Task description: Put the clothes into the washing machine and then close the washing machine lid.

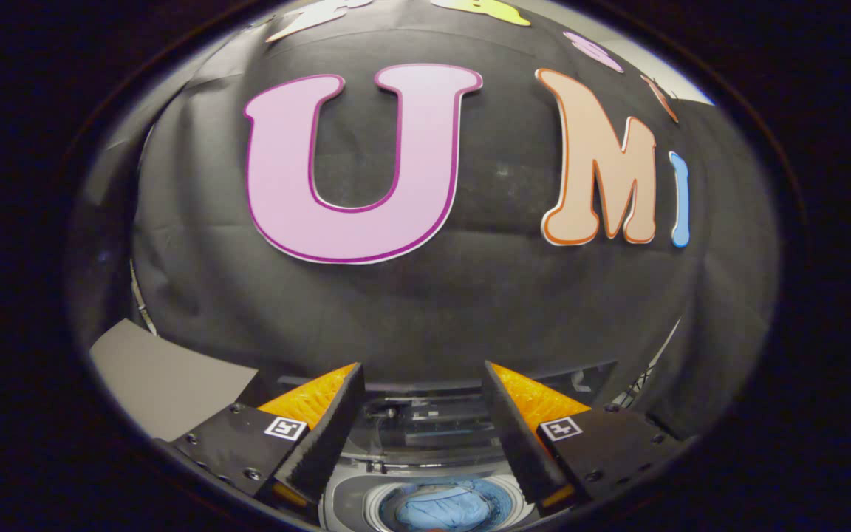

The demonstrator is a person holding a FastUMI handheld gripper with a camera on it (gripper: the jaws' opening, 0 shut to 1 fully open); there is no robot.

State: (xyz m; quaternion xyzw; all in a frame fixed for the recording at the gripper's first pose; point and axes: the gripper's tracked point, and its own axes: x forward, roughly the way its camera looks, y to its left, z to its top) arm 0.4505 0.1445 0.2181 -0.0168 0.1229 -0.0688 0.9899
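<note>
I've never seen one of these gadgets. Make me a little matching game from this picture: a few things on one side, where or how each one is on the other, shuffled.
Things:
1. gripper
2. blue clothes
3. washing machine lid
4. grey panel

Places or states:
A. inside the washer drum, below the fingers
B. raised, clear, beyond the drum between the fingers
C. open, holding nothing
D. off to the side of one finger

Pairs: 1-C, 2-A, 3-B, 4-D

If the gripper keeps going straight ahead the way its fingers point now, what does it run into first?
Probably the raised transparent washing machine lid, which stands just ahead of the open gripper, with the black cloth booth wall behind it. Depth is hard to judge. The blue clothes lie in the drum below the fingers.
</note>
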